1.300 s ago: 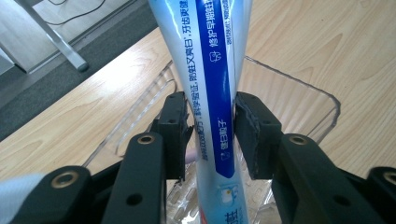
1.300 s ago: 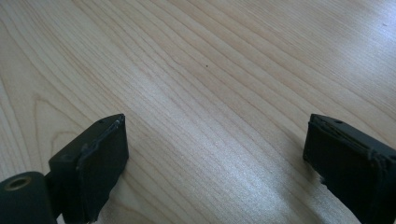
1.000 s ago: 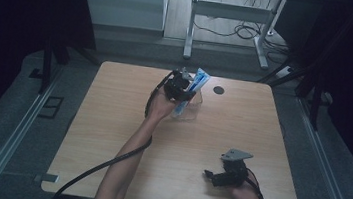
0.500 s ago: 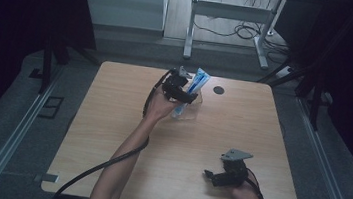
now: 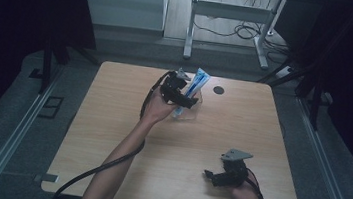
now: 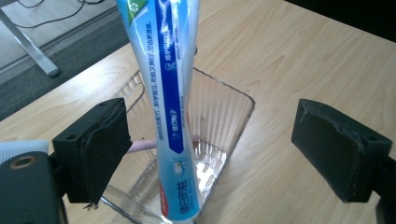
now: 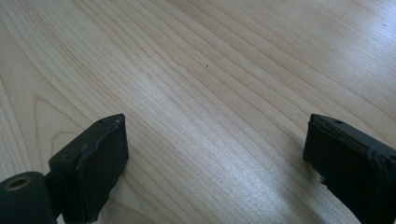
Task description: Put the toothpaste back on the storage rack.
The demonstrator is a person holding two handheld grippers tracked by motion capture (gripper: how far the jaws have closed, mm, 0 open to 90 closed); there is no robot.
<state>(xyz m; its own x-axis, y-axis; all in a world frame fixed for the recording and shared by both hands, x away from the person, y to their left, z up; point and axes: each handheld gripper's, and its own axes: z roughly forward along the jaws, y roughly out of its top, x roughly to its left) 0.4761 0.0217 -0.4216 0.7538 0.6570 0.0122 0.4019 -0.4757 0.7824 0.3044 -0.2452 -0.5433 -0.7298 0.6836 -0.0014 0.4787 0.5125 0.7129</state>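
Observation:
A blue-and-white toothpaste tube [image 5: 197, 83] stands tilted in a clear plastic container [image 5: 189, 113] at the table's far middle. My left gripper [image 5: 186, 99] is beside it at the left. In the left gripper view the tube [image 6: 170, 107] rises between the spread jaws of my left gripper [image 6: 212, 149] with no pad pressing on it. These jaws have just been opening. A pink handle [image 6: 140, 146] lies inside the container [image 6: 229, 121]. My right gripper [image 5: 210, 174] rests near the front right, and in the right gripper view my right gripper [image 7: 215, 158] is open over bare wood.
A black round hole [image 5: 219, 90] marks the wooden table [image 5: 110, 137] to the right of the container. The left gripper's cable [image 5: 106, 164] trails off the front edge. A metal desk frame [image 5: 190, 30] and floor cables lie beyond the far edge.
The left gripper's jaws have come apart from the toothpaste tube, and the hand has drawn back slightly. The tube stays standing in the container. The right hand has not moved.

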